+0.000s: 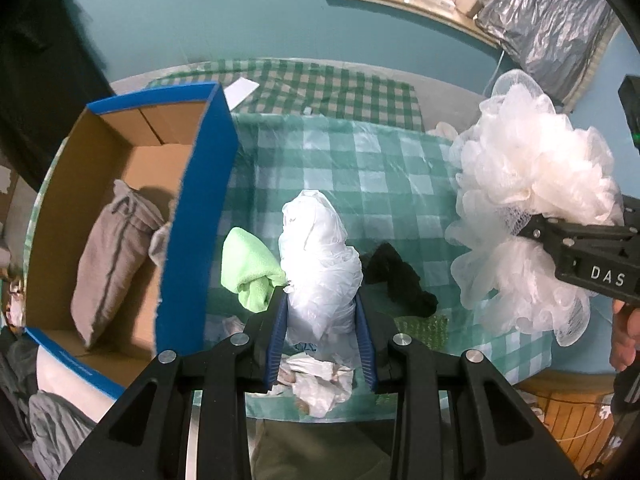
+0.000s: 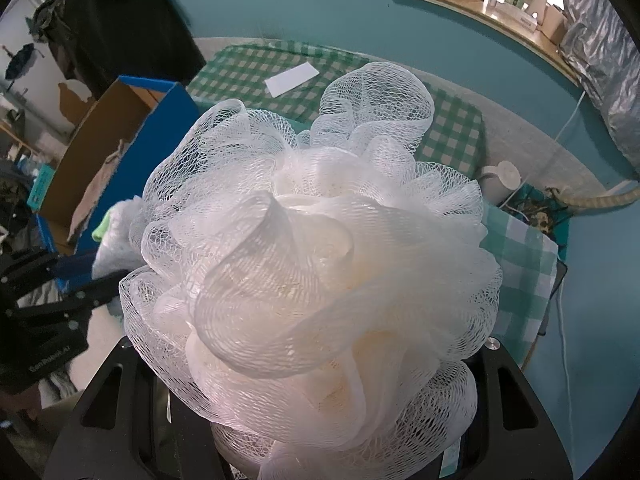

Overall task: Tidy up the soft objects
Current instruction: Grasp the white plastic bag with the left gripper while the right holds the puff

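A crumpled plastic bag (image 1: 320, 264) is held clear of the checked worktop (image 1: 384, 176), pinched low between the blue pads (image 1: 277, 340) of the left tongs (image 1: 322, 300), whose jaws are drawn in narrow against it. A white mesh pouf (image 2: 312, 264) is carried by the right tongs (image 1: 540, 232), which stand about half open around its core; in the right wrist view the tips are buried in the netting, so the exact bite can only be judged, but the pouf hangs free of the worktop and is taken to be gripped. An open box (image 1: 200, 208) with blue outer walls stands at the worktop's left edge, a grey cloth bundle (image 1: 116, 256) already lying inside. A green cloth (image 1: 248, 264) lies just beside the box wall, a black cloth (image 1: 400, 280) near the worktop's middle, and loose white wrapping at its near edge.

The step in hand appears to be the carrying of both soft items to the box. The bag is best lifted high enough for its trailing tail to pass over the blue wall, then lowered beside the grey bundle before release. The pouf, being bulky and springy, would be better brought over afterwards, so that the two tongs are not crowded above the opening, and let go low inside lest it bounce out.
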